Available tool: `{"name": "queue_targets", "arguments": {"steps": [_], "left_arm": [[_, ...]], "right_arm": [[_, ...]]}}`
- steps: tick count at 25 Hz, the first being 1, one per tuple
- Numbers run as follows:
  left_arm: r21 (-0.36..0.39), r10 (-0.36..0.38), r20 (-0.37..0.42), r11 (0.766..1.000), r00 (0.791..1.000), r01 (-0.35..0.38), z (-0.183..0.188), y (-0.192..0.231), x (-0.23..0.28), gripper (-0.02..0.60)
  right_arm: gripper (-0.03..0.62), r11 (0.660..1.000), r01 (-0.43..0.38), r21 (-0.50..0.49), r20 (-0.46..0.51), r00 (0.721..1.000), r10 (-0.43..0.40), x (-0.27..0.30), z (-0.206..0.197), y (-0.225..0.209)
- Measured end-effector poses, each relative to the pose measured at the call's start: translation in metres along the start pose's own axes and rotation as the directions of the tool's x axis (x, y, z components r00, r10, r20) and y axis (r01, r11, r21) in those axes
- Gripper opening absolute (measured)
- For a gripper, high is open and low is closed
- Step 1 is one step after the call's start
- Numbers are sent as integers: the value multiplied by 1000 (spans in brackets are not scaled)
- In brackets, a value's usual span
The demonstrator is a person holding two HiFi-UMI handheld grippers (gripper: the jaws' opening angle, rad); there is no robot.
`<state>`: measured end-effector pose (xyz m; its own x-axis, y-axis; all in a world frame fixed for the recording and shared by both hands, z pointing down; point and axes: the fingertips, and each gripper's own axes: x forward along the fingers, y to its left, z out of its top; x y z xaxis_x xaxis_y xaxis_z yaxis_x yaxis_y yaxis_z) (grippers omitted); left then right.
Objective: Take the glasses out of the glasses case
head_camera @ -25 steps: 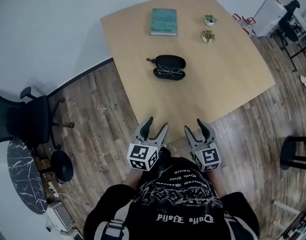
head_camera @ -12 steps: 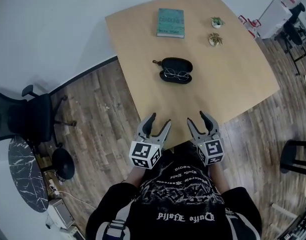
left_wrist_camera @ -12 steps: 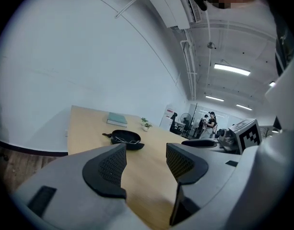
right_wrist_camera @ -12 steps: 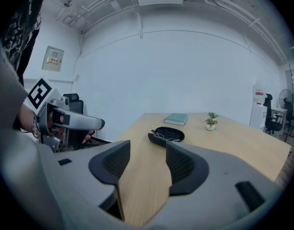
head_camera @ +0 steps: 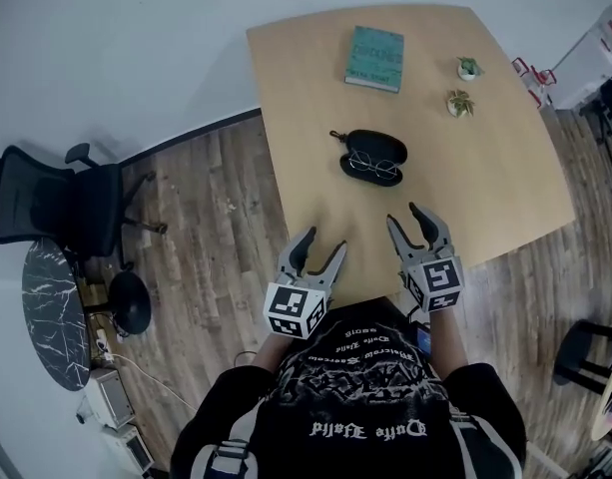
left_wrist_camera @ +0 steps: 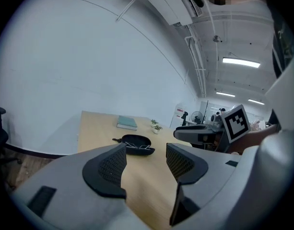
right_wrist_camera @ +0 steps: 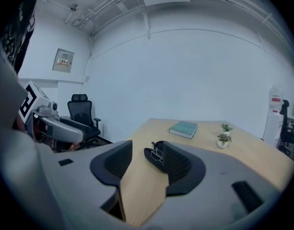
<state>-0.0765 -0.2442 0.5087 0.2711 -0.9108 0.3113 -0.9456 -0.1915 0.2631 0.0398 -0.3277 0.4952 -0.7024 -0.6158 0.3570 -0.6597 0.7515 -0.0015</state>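
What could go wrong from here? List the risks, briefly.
1. The glasses are thin wire frames lying in the open glasses case; a hard or off-centre pinch could bend them.
2. The glasses case lies loose on the table, nothing holding it; it may slide or lift along with the glasses.

White wall point(head_camera: 116, 58), plank floor point(head_camera: 216, 228), pale wooden table point(head_camera: 485, 188), black office chair point(head_camera: 56, 208), marble side table point(head_camera: 51, 317), ceiling strip lights point(left_wrist_camera: 241, 62)
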Motion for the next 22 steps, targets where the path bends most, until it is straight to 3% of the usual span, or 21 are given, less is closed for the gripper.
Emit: {"name": "queue_targets", "arguments": {"steps": [7,11,22], "left_arm": [[-15,68,11,998,998,-68,6,6,6,265],[-31,98,4,995,995,-97,2,8,5,265],[-47,174,-41,983,984,-176,-6,29,4,265]], "right_arm": [[207,982,-126,-138,-102,988,113,44,10,-17],[207,949,-215,-230,-198,965,171,71,4,-18],[207,878,-361,-314,-402,888,222,148,-39,-30]]}}
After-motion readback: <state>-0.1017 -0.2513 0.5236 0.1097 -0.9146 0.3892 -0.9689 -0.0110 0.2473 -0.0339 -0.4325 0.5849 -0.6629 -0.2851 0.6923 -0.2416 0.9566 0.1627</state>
